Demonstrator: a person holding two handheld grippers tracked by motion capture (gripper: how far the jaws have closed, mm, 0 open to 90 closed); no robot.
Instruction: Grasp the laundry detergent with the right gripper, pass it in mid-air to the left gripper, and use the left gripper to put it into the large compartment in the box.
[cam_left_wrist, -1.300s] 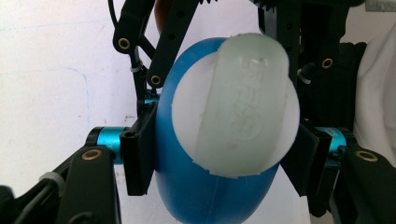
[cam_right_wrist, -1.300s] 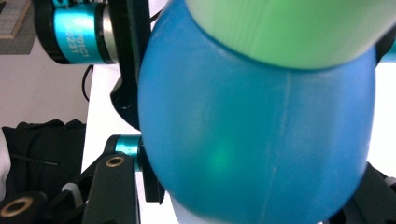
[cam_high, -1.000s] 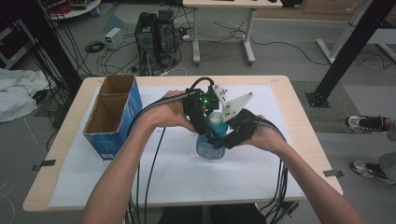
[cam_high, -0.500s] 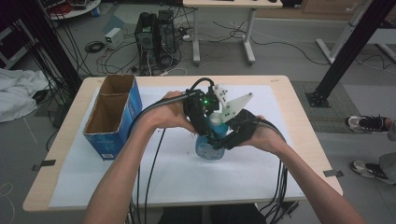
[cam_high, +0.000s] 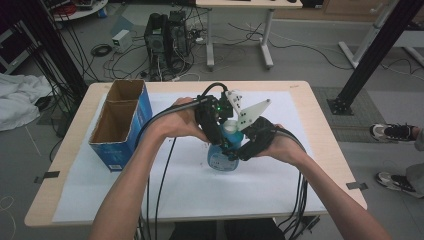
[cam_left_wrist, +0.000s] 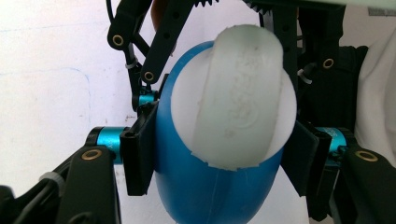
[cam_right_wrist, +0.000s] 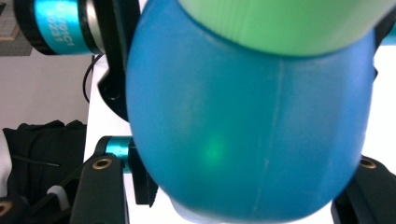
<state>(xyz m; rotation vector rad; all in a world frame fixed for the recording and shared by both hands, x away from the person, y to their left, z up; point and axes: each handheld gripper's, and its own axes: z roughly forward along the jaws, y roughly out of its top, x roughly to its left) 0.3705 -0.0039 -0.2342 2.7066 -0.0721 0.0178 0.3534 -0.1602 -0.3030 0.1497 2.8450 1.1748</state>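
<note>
The blue plastic bottle (cam_high: 222, 156), smooth, probably light and slippery, was pinched by the left gripper (cam_left_wrist: 219, 158) below its white cap (cam_left_wrist: 236, 98), while the right gripper (cam_high: 245, 145) had just been spreading its jaws around the body.

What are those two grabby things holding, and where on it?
The left hand-held gripper clamps the blue bottle by its sides, just under the white cap. The right hand-held gripper, just opening, sits around the bottle's body.

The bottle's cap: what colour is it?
White, on a blue bottle; the cap shows best in the left gripper view.
</note>
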